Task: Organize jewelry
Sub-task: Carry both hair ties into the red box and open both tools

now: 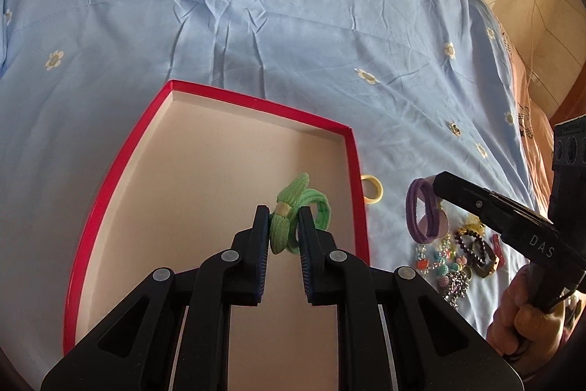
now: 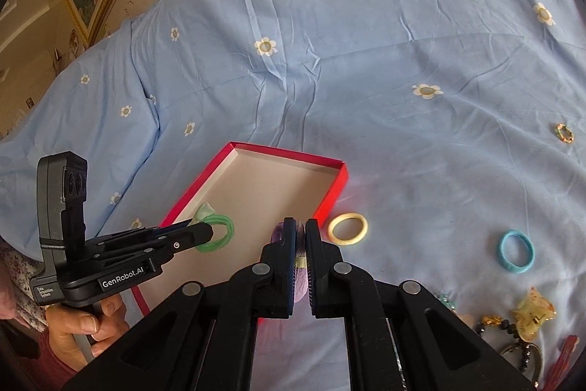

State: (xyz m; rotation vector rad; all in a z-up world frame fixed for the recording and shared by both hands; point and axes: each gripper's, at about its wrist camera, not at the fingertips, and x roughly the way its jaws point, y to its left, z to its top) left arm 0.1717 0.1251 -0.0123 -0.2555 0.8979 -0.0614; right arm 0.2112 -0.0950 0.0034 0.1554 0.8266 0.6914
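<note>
Left gripper [image 1: 284, 226]: black linkage fingers nearest the lens, pinched narrow on the green hair tie [image 1: 298, 220]; blue ribbed pads press its bow-shaped knot.
Green hair tie: soft knitted elastic loop, held low over the red box [image 1: 357, 178], just ahead of the fingertips; whether it touches the box floor I cannot tell.
Right gripper [image 2: 300, 233]: clamped nearly closed on the purple hair tie [image 1: 421, 211], a doubled elastic band with a pale lilac fabric piece, carried above the bed beside the box's near right wall.
Red box: shallow cardboard tray, glossy red rim, matt cream inside, otherwise bare; lies under and ahead of the left gripper.
Yellow ring [image 2: 348, 229]: smooth rigid-looking hoop on the sheet, just right of the right gripper's tips, close beside the box wall.
Blue hair tie [image 2: 515, 251]: stretchy loop, further right.
Jewelry pile [image 1: 454, 259]: beaded bracelets, charms and clips tangled below the right gripper.
Bed sheet [image 1: 293, 24]: light blue cotton, daisy print, creased and yielding.
Risk: elastic may cling to the ribbed pads on release and spring out over the low rim.
Risk: the light box could slide on the soft sheet if a gripper nudges its wall.
</note>
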